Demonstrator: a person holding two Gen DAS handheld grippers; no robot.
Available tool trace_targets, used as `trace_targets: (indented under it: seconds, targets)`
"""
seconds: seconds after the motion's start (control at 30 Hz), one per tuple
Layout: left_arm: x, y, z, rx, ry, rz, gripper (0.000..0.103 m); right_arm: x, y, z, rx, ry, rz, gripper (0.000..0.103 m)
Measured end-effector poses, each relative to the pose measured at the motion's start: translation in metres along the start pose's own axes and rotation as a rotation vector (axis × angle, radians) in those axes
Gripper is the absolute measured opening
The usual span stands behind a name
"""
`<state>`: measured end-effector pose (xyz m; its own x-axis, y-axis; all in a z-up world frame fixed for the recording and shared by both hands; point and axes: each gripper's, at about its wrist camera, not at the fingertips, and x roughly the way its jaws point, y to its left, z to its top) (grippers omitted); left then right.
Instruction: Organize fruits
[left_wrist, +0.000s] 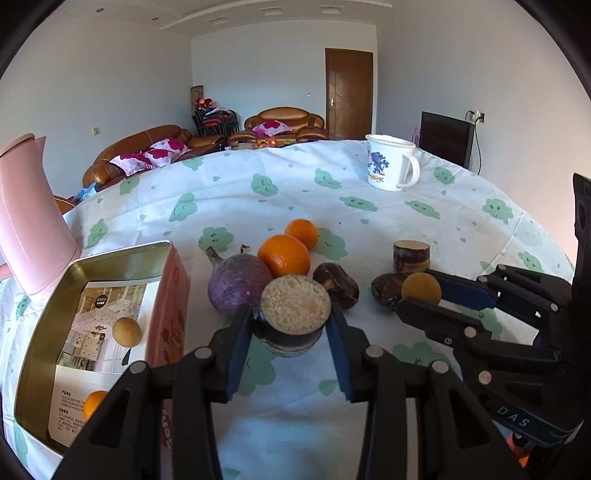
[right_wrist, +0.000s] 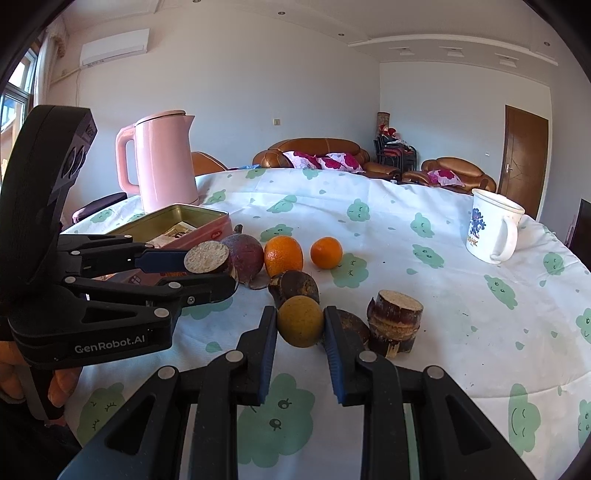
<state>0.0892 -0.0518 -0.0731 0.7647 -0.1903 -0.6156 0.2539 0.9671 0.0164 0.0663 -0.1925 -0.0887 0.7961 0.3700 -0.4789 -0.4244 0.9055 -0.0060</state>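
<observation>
Left gripper fingers clamp the sugarcane chunk, lifted off the surface, tin at nine o'clock. Right gripper fingers pinch a yellow-brown round fruit beside the oranges.

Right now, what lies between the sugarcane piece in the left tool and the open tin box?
Nothing but bare cloud-print tablecloth separates the cut sugarcane chunk from the pink-walled tin box, per the left wrist view.

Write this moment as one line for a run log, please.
left gripper: shut on sugarcane piece | right gripper: shut on round yellow-brown fruit | tin box: open, fruit inside
</observation>
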Motion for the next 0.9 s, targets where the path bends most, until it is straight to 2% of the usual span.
trace_targets:
  seconds: [0.9]
  targets:
    - [-0.016,-0.009,-0.012,-0.008,-0.090,0.024,0.042,-0.015,0.001,-0.003,-0.009,-0.108,-0.003,0.027]
